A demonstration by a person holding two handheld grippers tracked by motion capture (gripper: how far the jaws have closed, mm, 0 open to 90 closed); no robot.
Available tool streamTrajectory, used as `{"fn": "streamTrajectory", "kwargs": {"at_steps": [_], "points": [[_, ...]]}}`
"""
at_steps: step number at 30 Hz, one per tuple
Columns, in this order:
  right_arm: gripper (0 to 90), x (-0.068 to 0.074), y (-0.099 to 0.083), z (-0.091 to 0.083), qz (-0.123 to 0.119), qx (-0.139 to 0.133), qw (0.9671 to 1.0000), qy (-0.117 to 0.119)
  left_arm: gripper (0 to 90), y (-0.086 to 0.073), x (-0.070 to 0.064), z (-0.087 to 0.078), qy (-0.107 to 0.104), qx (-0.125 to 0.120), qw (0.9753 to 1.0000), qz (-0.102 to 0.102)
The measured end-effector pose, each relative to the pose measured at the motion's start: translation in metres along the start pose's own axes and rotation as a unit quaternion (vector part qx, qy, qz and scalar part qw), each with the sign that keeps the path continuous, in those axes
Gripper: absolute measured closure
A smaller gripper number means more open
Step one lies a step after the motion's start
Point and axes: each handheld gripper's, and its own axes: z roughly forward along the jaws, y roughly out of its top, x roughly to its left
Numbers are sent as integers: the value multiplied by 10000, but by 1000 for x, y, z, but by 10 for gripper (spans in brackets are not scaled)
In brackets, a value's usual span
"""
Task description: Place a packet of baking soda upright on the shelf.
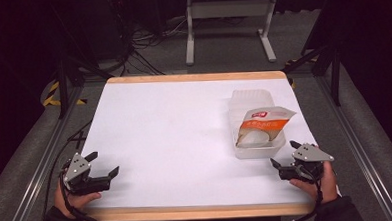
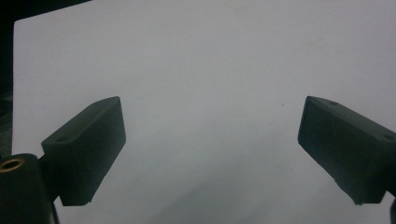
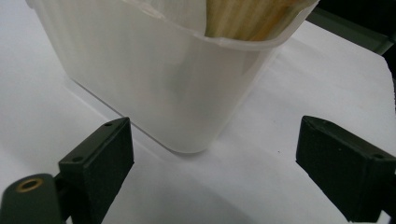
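While both grippers' fingers gape empty, packet (image 1: 262, 122) in tub (image 1: 256, 150), near right gripper (image 1: 285, 154).

Hand-held gripper (image 3: 212, 158) spread wide near translucent tub (image 3: 154, 79), perhaps holding a packet.

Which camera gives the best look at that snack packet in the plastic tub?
The high view: the whole packet lies in the tub, label up. The right gripper view catches its edge above the rim; the left gripper view faces bare table.
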Motion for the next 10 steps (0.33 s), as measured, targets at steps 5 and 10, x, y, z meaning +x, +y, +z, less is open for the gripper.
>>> {"fn": "streamTrajectory", "kwargs": {"at_steps": [5, 10], "points": [[118, -1, -2, 0, 11, 39, 10000, -14, 86, 1, -1, 4, 141, 139, 9997, 112], [116, -3, -3, -1, 78, 23, 10000, -12, 90, 2, -1, 4, 145, 127, 9998, 113]]}}
